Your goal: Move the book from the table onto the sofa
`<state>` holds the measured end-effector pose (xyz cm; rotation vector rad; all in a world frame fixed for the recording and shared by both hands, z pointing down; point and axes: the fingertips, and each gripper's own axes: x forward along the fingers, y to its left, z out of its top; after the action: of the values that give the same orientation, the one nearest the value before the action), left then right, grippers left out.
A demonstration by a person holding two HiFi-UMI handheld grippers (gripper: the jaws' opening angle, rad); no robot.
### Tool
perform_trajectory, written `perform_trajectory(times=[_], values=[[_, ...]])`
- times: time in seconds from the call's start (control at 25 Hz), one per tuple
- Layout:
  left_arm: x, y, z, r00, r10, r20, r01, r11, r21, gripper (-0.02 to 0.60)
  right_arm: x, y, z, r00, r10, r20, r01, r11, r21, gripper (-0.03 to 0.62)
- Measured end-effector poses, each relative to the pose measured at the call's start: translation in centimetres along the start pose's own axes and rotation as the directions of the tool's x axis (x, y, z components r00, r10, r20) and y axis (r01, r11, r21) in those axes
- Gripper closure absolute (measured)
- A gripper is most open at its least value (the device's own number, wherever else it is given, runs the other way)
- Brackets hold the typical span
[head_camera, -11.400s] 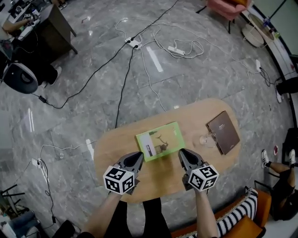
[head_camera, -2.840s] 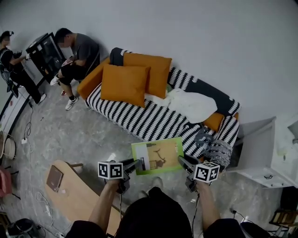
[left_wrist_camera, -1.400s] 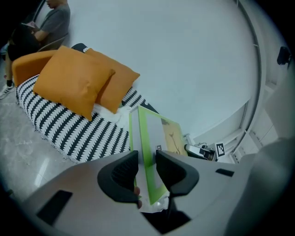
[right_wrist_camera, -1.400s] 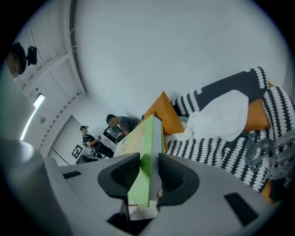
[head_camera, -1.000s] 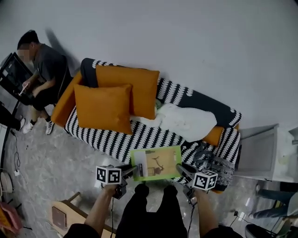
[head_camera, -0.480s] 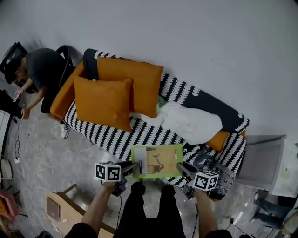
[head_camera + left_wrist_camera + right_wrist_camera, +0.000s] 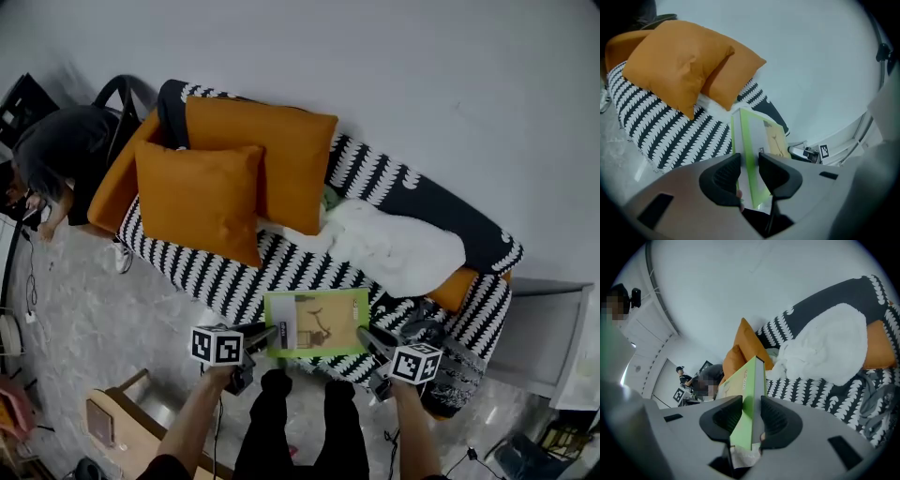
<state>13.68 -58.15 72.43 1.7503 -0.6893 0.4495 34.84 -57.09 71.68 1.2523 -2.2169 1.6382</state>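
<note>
Fingers (image 7: 723, 179) of the left gripper (image 7: 269, 331) pinch the left edge of the book (image 7: 317, 322), pads on both faces. The book is thin, with a bright green cover, a pale tan panel carrying a dark drawing, and a grey-white strip with a dark label on its left side. In the head view it is held flat at 6 o'clock of frame centre, over the front edge of the sofa (image 7: 281, 272) seat; can't tell if it touches the seat. Fingers (image 7: 777, 417) of the right gripper (image 7: 364, 336) clamp the book's right edge, green spine upright between the pads. From the book, the counter (image 7: 131, 431) is at 8 o'clock and well apart. The two orange cushions (image 7: 202, 197) are at 10 o'clock, leaning on the sofa back. The white blanket (image 7: 398, 246) is at 1 o'clock on the black-and-white seat.
</note>
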Motion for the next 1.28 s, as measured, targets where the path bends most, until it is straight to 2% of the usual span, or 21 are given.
perform_trajectory(times=[0.28,0.72,1.28], values=[[2.3,2.5,0.3,1.0,0.006,-0.01,-0.006,1.0,-0.013,0.453,2.4,-2.7,-0.3,1.0,-0.007,-0.014,0.007,1.0,0.026,0.454],[8.6,8.3,0.7,1.0,0.0,-0.025,-0.001,0.999,-0.04,0.453,7.4,-9.4,-1.1,0.998,-0.03,-0.049,0.032,0.998,0.048,0.454],[12.5,10.2,1.5,0.999,-0.017,-0.033,0.015,0.998,-0.057,0.451,9.3,-13.0,0.2,0.997,-0.057,-0.052,0.06,0.996,0.063,0.453]])
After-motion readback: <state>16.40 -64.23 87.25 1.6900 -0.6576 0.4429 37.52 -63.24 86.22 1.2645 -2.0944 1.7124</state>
